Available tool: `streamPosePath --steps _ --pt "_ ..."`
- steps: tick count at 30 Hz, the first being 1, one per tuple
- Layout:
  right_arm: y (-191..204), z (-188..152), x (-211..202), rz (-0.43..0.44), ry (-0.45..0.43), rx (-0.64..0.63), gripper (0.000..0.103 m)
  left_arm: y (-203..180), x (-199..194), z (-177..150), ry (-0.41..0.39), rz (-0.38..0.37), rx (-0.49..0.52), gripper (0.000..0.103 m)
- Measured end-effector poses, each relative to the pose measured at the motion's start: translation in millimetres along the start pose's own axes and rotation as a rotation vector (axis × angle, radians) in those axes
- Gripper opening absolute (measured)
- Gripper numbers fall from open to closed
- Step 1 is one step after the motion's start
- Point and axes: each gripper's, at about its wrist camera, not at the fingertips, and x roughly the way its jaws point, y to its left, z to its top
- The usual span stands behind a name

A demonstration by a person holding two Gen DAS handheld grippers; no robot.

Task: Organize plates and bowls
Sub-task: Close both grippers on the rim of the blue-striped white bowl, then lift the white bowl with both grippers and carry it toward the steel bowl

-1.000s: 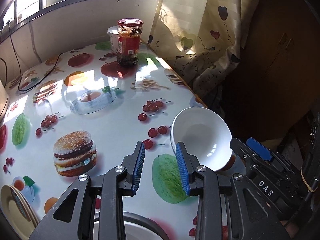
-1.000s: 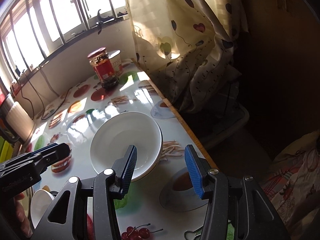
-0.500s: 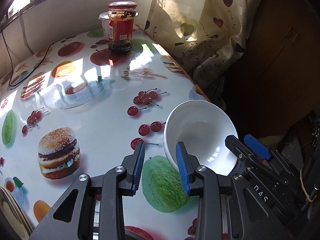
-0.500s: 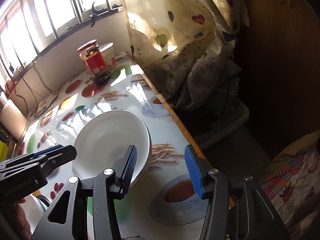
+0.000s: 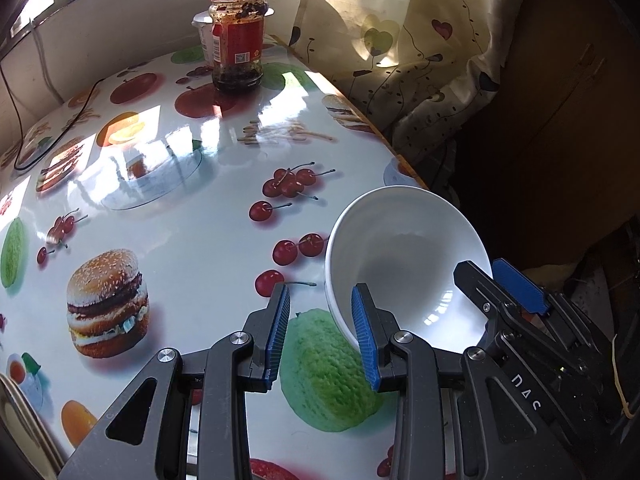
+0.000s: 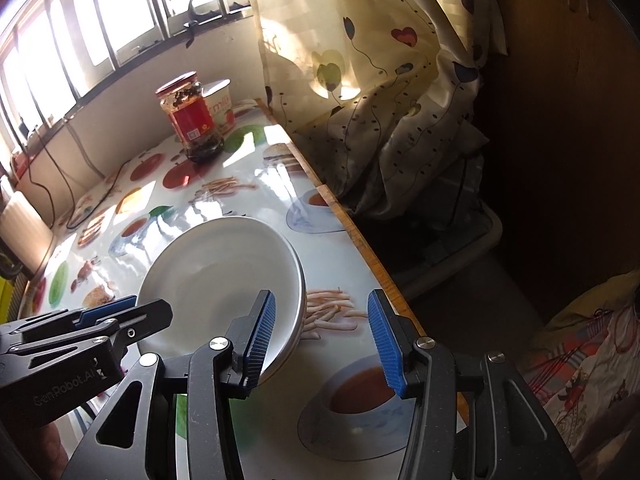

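The bowl (image 5: 404, 276) has tipped steeper and slid nearer over the last second, now against the left gripper's (image 5: 320, 334) right jaw. Both pairs of jaws stand apart; the right gripper (image 6: 320, 332) straddles the bowl's rim, unclamped. A grasp looks imminent.

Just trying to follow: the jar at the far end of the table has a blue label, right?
Not quite: the jar at the far end of the table has a red label, as the right wrist view shows.
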Motion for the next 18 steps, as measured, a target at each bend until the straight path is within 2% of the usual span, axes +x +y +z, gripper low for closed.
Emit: streamPosePath --steps 2,5,15,18 --pt "0 0 1 0.000 0.004 -0.002 0.038 -1 0 0 0.000 0.002 0.004 0.033" --pt "0 0 3 0.011 0.003 0.001 0.034 -2 1 0 0.000 0.002 0.008 0.032" --pt "10 -1 4 0.031 -0.001 -0.022 0.019 -8 0 0 -0.010 -0.002 0.032 0.017" --pt "12 -2 4 0.035 -0.001 -0.031 0.016 -9 -1 0 -0.017 0.003 0.034 0.015"
